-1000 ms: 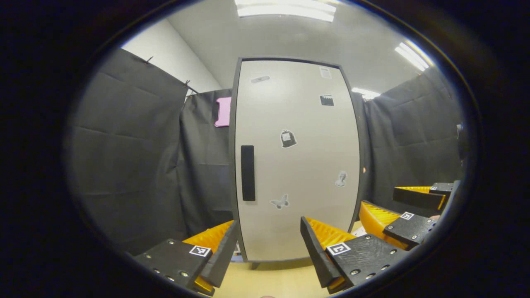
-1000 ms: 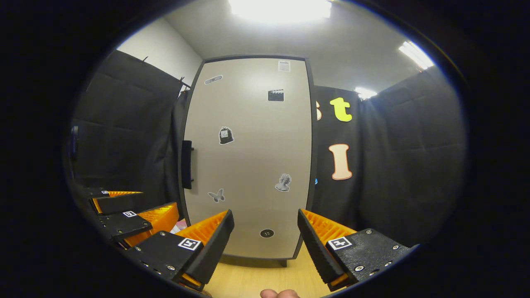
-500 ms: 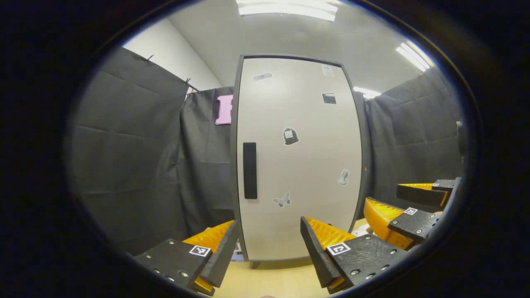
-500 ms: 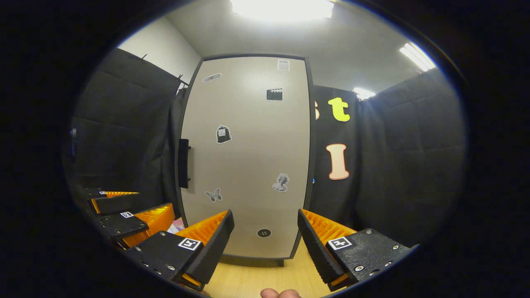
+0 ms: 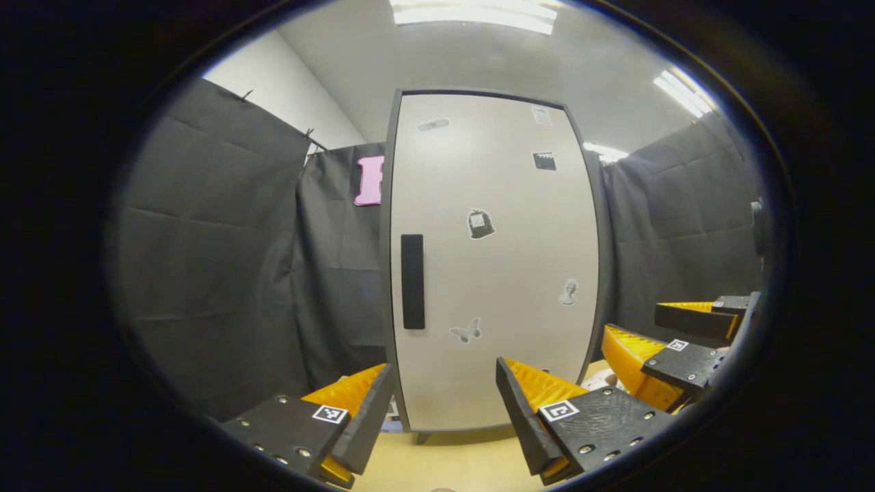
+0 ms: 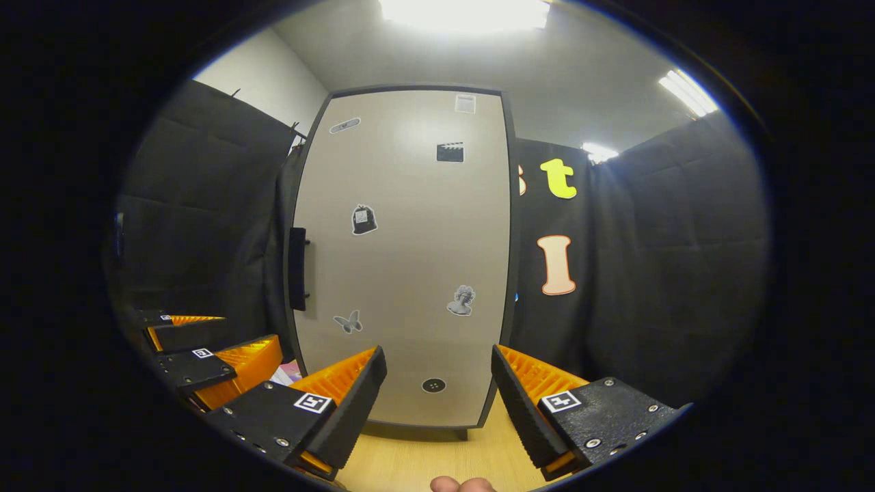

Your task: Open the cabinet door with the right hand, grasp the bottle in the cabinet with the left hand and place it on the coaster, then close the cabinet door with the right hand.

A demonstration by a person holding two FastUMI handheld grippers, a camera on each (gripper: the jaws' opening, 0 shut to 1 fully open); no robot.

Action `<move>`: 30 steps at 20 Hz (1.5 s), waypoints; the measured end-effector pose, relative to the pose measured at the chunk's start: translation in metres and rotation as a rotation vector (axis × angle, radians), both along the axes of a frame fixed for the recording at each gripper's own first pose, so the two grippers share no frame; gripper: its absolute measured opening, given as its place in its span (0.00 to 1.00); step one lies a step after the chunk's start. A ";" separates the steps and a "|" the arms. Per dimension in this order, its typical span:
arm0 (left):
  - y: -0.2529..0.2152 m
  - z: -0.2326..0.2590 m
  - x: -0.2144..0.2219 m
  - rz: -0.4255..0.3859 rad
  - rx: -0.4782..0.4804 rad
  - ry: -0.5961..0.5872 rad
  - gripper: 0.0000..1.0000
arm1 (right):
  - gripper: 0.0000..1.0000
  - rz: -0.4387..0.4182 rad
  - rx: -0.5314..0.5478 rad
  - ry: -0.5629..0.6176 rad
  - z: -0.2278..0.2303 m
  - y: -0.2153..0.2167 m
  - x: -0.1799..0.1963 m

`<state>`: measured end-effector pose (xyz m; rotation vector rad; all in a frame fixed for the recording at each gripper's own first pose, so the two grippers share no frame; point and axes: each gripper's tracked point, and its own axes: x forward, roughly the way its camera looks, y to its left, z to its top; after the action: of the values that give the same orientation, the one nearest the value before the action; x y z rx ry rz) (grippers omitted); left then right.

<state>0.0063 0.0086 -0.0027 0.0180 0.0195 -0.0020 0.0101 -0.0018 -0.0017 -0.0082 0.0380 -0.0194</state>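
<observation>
Grippers both face a tall pale cabinet door [image 5: 492, 260] that stands shut on the wooden bench [image 6: 417, 465]. In the left gripper view, the left gripper [image 5: 444, 410] is held low and level, pointing straight at the lower part of the door, its jaws spread wide with nothing between them. The dark upright handle [image 5: 412, 281] sits near the door's left edge, above and a little inside the line of the left finger, well apart from both fingertips. The right gripper [image 5: 653, 335] appears farther off at the lower right of that view, beside the door's right edge, jaws also apart. In the right gripper view, the right gripper [image 6: 437, 393] is likewise low and level, aimed at the bottom of the door, jaws wide and holding nothing; a small dark round mark [image 6: 433, 385] on the door shows in the gap between them. From this side the handle [image 6: 297, 269] juts from the door's left edge, up and to the left of the left finger, not touched by either gripper. The left gripper [image 6: 205, 342] shows at the lower left of that view, near the handle side of the door. A fingertip [image 6: 461, 484] of the person's hand peeks in at the bottom edge. Small stickers dot the door, among them a butterfly [image 5: 465, 332] low down. With the door shut, the bottle cannot be seen.
</observation>
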 end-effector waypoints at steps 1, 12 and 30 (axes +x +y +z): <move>0.001 -0.001 -0.001 0.002 0.000 -0.003 0.85 | 0.95 0.001 0.001 -0.001 0.001 0.000 0.002; 0.034 -0.018 -0.040 0.036 0.037 0.013 0.86 | 0.95 0.065 -0.003 -0.057 0.033 0.025 0.035; 0.107 -0.098 -0.184 0.221 -0.006 0.129 0.86 | 0.93 0.223 -0.024 -0.035 0.057 0.213 0.148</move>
<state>-0.1782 0.1152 -0.1004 0.0093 0.1504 0.2177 0.1579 0.2114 0.0549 -0.0365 0.0019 0.2028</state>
